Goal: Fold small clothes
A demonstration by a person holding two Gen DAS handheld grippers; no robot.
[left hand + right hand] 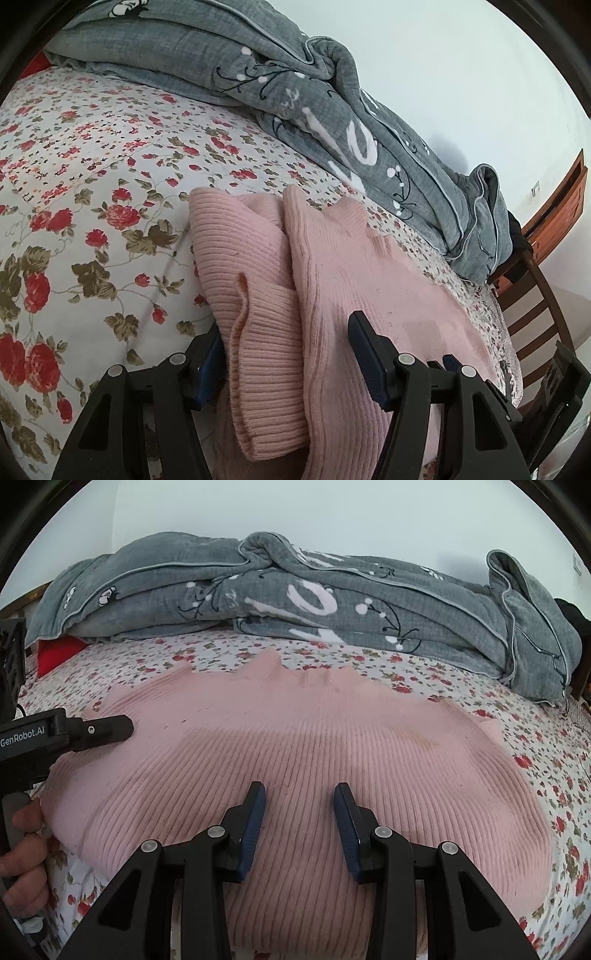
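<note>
Right gripper [299, 825] sits low at 6 o'clock in its own view, jaws parted, nothing between them, tips over the pink ribbed sweater [295, 746]; contact with the knit unclear. Sweater lies spread flat across the floral bedsheet [554, 760], filling mid-frame. Left gripper [288, 354] also stands parted, straddling a folded-over ribbed sleeve or edge of the same sweater [266, 332]; left pad touches or sits just beside the fold, right pad apart from it, not clamped. In the right view the left gripper [122, 728] enters at 9 o'clock, a hand [22, 845] on its grip at 8 o'clock. Beyond, at 12 o'clock, a bunched grey quilt [295, 602] against a pale wall. Left view: wooden chair [535, 291] at 3 o'clock.
</note>
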